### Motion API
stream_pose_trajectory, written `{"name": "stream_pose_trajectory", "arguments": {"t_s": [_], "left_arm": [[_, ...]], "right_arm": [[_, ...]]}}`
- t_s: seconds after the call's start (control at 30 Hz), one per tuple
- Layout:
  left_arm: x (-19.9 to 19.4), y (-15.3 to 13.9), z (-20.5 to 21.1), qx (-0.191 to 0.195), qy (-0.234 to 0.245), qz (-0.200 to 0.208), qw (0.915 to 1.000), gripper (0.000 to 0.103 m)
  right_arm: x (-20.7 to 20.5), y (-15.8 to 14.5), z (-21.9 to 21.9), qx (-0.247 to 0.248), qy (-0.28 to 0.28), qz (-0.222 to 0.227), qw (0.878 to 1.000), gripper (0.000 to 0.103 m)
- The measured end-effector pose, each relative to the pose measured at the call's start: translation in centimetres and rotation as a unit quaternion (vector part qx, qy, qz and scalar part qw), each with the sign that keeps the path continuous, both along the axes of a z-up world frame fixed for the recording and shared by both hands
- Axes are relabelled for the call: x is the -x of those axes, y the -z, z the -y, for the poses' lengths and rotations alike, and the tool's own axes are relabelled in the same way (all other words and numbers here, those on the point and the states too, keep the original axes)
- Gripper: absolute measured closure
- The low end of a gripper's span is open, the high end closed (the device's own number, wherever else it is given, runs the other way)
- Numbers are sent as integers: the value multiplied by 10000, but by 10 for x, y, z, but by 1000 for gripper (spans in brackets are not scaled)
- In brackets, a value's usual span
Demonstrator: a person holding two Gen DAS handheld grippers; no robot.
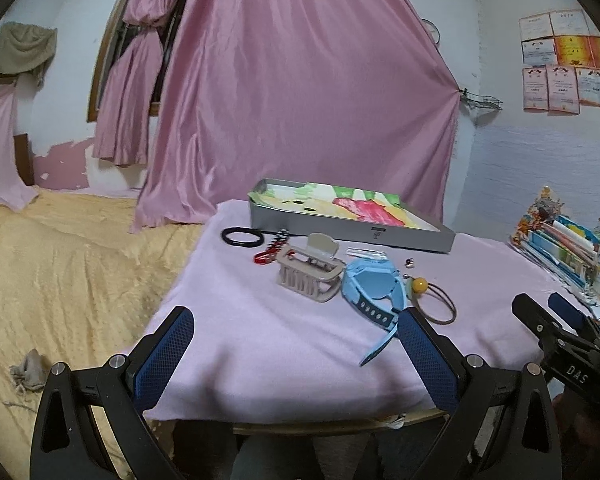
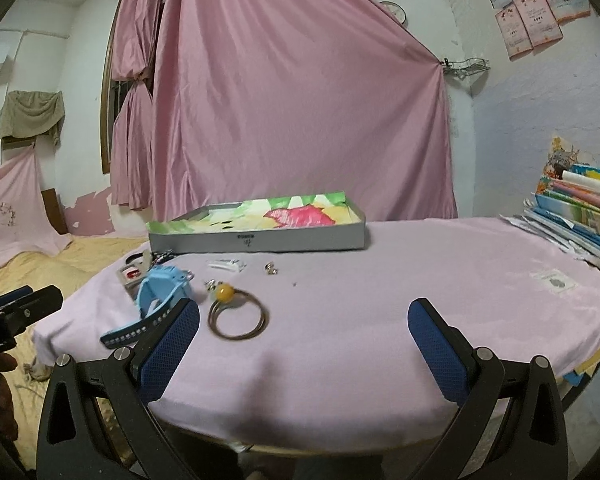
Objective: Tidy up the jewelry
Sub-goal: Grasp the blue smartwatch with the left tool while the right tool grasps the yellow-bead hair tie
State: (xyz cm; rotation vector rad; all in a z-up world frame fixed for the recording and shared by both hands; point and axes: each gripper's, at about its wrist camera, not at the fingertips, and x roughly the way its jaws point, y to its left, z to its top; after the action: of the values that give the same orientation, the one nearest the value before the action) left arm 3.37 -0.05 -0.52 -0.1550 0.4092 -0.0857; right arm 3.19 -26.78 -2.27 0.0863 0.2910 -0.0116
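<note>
Jewelry (image 1: 320, 272) untouched; both grippers (image 1: 296, 336) (image 2: 304, 328) wide, empty.

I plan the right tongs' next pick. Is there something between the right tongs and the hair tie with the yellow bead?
Nothing visible blocks it. The right tongs are open above the pink cloth, and the hair tie lies just ahead, toward their left finger. The blue watch lies beside it, further left.

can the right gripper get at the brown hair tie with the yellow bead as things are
Probably yes. The right gripper is open, and the brown hair tie with the yellow bead lies flat on the pink cloth just ahead, left of its centre. The light blue watch sits beside it, close to the left finger.
</note>
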Motion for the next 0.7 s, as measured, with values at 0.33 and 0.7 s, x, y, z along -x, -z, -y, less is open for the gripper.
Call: {"name": "stream_pose_trajectory", "arguments": {"t_s": [0.33,0.7], "left_arm": [[-48,-2,9,388,363,-625,9966,1],[-84,3,18,755,717,-1020,9893,14]], "right_arm": [[-46,-2,8,116,-329,-682,9971,1],[-94,2,5,-229,-1133,-1379,9837,11]]}}
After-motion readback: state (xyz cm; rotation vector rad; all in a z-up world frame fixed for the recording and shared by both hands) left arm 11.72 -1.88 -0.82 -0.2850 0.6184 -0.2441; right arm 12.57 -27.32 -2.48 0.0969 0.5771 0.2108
